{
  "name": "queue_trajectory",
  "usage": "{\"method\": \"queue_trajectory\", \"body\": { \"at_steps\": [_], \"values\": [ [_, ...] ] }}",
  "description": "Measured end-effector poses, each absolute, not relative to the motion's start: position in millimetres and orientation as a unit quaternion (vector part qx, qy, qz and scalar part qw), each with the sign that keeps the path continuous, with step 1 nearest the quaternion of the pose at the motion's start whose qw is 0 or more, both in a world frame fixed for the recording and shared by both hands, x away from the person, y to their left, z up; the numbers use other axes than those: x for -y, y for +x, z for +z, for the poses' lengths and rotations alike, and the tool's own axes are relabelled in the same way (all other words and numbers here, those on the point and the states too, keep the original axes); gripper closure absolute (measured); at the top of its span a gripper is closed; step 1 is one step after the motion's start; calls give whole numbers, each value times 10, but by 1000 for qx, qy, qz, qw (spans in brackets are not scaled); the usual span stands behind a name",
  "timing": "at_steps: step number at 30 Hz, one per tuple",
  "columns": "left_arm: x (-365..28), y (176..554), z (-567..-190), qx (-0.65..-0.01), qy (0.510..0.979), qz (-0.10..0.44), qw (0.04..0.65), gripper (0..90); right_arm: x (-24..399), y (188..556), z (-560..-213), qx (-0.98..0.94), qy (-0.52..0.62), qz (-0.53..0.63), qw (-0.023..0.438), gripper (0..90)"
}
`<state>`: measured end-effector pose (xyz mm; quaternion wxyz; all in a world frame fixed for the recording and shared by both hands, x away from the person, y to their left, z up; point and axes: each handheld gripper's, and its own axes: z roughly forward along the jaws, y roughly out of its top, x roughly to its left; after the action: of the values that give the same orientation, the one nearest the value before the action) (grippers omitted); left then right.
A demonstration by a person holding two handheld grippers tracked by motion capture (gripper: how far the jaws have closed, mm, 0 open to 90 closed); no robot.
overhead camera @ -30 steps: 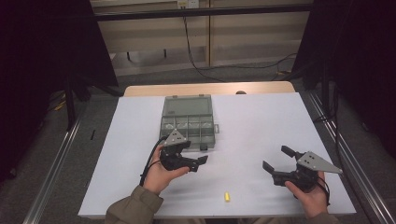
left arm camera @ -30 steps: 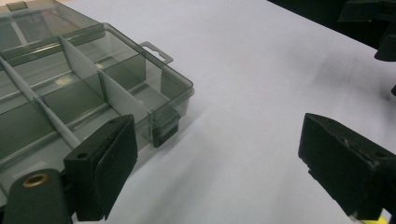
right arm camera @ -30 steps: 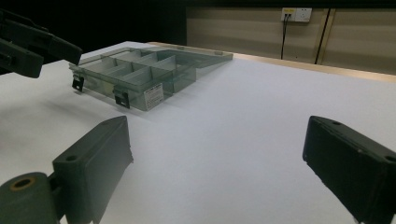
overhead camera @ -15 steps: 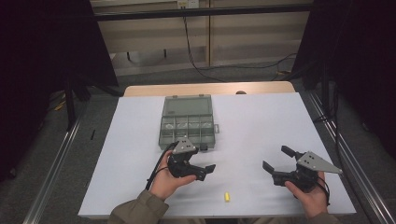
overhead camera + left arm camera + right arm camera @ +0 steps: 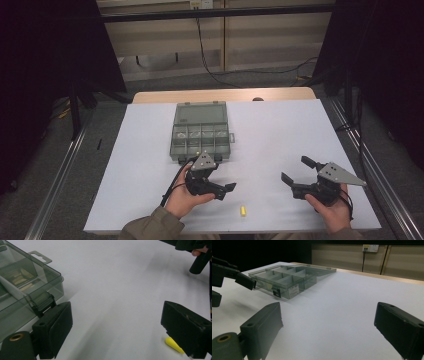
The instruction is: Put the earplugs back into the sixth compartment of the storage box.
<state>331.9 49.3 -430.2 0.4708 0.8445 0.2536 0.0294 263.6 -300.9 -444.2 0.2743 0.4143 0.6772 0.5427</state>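
A small yellow piece (image 5: 243, 211) lies on the white table near its front edge. In the left gripper view the yellow piece (image 5: 173, 344) sits just beside the right jaw, partly hidden by it. My left gripper (image 5: 222, 177) is open and empty, a little left of and behind the piece. A clear grey compartment box (image 5: 200, 131) stands with its lid open just behind that gripper; the box (image 5: 22, 290) shows its latch close to the left jaw. My right gripper (image 5: 297, 170) is open and empty at the right, jaws pointing toward the box (image 5: 287, 277).
The white table sheet (image 5: 280, 130) lies bare between and behind the grippers. The left gripper (image 5: 234, 275) shows at the left edge of the right gripper view. Metal rails (image 5: 360, 165) run along both table sides. Cables (image 5: 215, 70) lie on the floor beyond.
My left gripper has moved away from the box front, to the right and toward the near edge, closer to the yellow piece. The right gripper has stayed in place.
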Motion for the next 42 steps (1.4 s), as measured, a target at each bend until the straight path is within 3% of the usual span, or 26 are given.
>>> {"method": "queue_trajectory", "body": {
  "at_steps": [26, 42],
  "values": [
    [-336, 3166, -4392, -218, 863, 15, 456, 119, 3004, 2633, -4435, -679, 412, 542, 275, 71],
    [-276, 3102, -4431, -186, 874, -13, 449, 278, 3003, 2630, -4432, -679, 412, 543, 275, 72]
  ]
}}
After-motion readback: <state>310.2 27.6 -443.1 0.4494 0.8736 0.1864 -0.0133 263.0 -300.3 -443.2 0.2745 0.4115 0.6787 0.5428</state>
